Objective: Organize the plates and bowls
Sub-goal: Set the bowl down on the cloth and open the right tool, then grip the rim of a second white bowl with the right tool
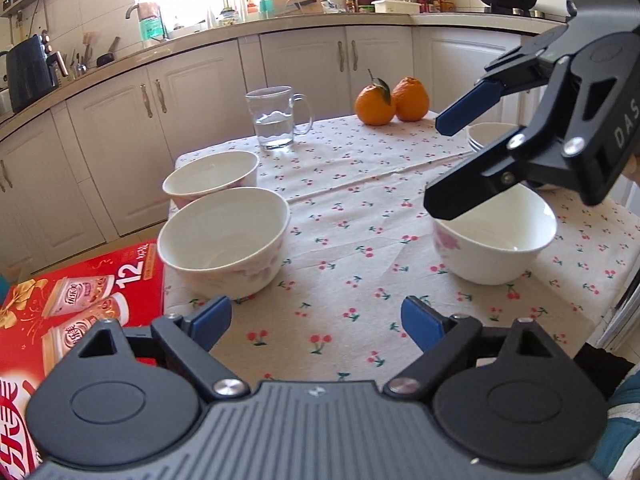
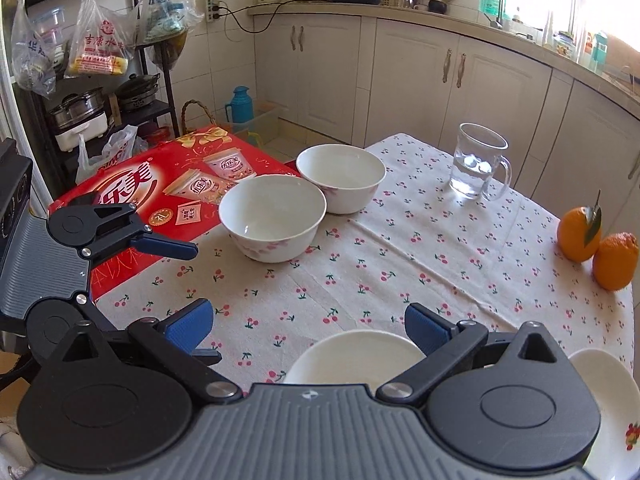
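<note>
Two white bowls with pink flowers stand side by side at the table's left edge, the nearer bowl (image 1: 224, 236) (image 2: 276, 216) and the farther bowl (image 1: 212, 176) (image 2: 340, 176). A third bowl (image 1: 496, 240) (image 2: 352, 356) stands alone to the right. My right gripper (image 1: 448, 160) (image 2: 308, 326) hovers open just above its rim, pads clear of it. My left gripper (image 1: 316, 320) (image 2: 208, 300) is open over bare cloth in front of the nearer bowl, nothing between its fingers. A stack of white dishes (image 1: 488, 132) shows behind the right gripper; a plate (image 2: 616, 400) lies at its right.
A glass mug (image 1: 276, 120) (image 2: 476, 168) with some water and two oranges (image 1: 392, 100) (image 2: 596, 244) stand at the far side of the cherry-print tablecloth (image 1: 360, 264). A red gift box (image 1: 80, 304) (image 2: 160, 188) adjoins the table's left edge. Kitchen cabinets lie beyond.
</note>
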Tool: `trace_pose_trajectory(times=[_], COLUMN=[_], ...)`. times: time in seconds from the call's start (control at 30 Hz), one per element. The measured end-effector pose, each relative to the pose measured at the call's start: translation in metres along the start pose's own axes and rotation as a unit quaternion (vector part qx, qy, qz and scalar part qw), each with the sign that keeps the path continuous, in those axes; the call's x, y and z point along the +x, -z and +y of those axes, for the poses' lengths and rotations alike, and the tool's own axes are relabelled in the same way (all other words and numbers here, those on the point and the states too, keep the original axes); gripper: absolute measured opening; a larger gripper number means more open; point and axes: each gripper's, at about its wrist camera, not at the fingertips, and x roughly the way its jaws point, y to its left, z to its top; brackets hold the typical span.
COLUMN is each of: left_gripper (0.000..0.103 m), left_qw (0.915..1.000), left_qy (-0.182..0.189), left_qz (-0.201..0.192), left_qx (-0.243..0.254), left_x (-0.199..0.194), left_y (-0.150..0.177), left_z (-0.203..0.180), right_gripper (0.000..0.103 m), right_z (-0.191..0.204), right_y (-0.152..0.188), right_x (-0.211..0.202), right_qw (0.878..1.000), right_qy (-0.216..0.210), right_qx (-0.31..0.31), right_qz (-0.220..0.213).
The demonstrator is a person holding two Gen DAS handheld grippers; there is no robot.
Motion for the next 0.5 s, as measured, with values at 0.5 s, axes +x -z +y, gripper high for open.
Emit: trace_pose_trajectory(times=[0.5], left_gripper=[0.092], left_qw=[0.9992], left_qy=[-0.036], left_qz=[0.006], left_qx=[-0.016], left_x=[0.035], left_y=[-0.003], left_z=[0.042], right_gripper=[0.103], right_z=[-0.001], right_y=[-0.052], right_x=[0.059], right_qw=[0.998], right_qy=[-0.046], right_qx=[-0.031], right_qz=[0.022])
